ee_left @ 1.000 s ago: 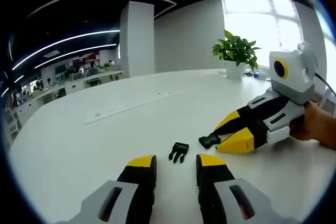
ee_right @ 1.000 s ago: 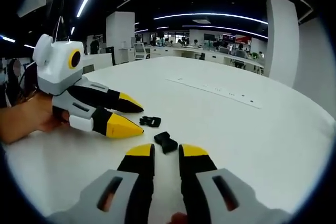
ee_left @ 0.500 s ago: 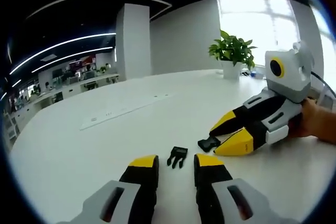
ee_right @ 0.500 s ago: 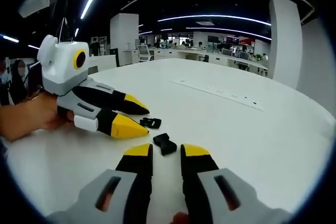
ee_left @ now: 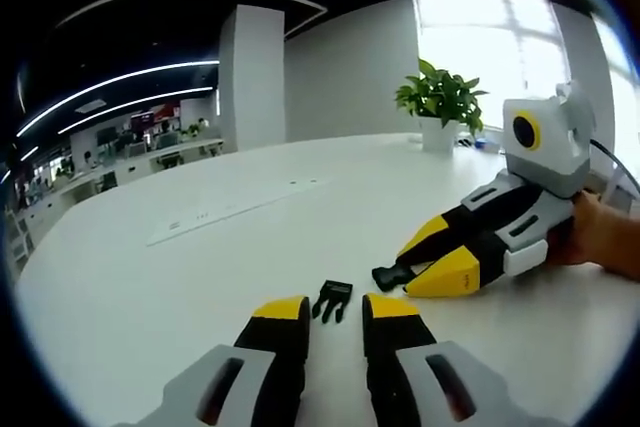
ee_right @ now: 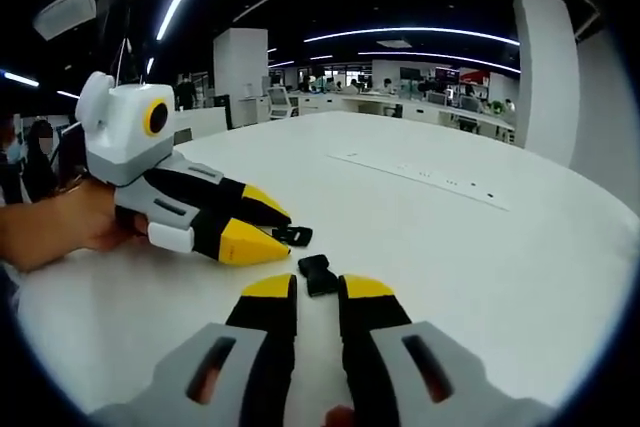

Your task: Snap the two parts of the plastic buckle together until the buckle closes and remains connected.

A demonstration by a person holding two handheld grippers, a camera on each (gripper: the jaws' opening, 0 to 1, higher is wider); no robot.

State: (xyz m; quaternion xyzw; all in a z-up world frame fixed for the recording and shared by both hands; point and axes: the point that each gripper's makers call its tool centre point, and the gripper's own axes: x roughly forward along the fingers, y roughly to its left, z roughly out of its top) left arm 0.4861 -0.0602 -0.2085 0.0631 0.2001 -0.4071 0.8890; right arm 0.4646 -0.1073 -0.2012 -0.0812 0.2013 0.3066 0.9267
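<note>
Two tools close in on the separated halves of a black plastic buckle lying on the white worktop (ee_left: 150, 277).

The pronged half (ee_left: 333, 300) lies just ahead of the left tool (ee_left: 335, 309), whose jaws stand slightly apart and hold nothing; the socket half (ee_right: 318, 274) lies just ahead of the right tool (ee_right: 318, 289), jaws likewise narrowly parted and empty. The halves lie near each other but unjoined, so each tool likely lines up on its own piece to grip it. Both tools are held low, angled toward each other; a hand (ee_left: 600, 237) grips the right tool's rear.
</note>
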